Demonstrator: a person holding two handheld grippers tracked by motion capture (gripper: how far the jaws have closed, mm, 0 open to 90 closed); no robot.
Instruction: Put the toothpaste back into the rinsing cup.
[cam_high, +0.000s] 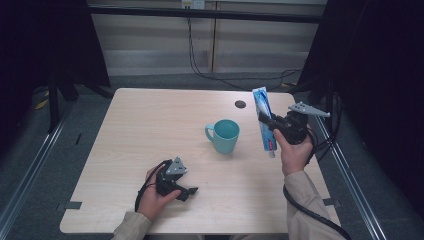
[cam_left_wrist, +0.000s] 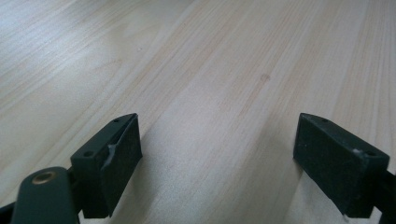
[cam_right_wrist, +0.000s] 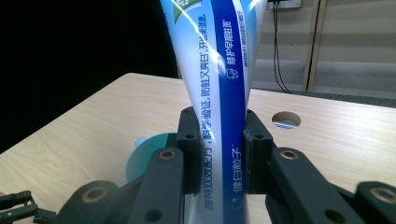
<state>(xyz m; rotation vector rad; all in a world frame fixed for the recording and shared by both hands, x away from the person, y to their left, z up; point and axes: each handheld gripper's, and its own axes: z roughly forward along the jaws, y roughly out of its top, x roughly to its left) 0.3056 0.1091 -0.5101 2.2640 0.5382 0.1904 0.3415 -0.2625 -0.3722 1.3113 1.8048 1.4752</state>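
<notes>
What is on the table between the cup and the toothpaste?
Nothing. In the high view, bare wood separates the teal cup from the toothpaste tube, which the right hand-held gripper holds upright, cap down.

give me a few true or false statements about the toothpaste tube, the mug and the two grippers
1. The right gripper is shut on the toothpaste tube. True.
2. The toothpaste tube lies flat on the table. False: it is held up in the air, roughly upright, cap end down.
3. The teal mug stands upright on the table with its handle toward the left gripper's side. True.
4. The left gripper grips the mug. False: its fingers stand open over bare wood.
5. The tube's cap is inside the mug. False: the tube is beside the mug, to its right in the high view.
</notes>
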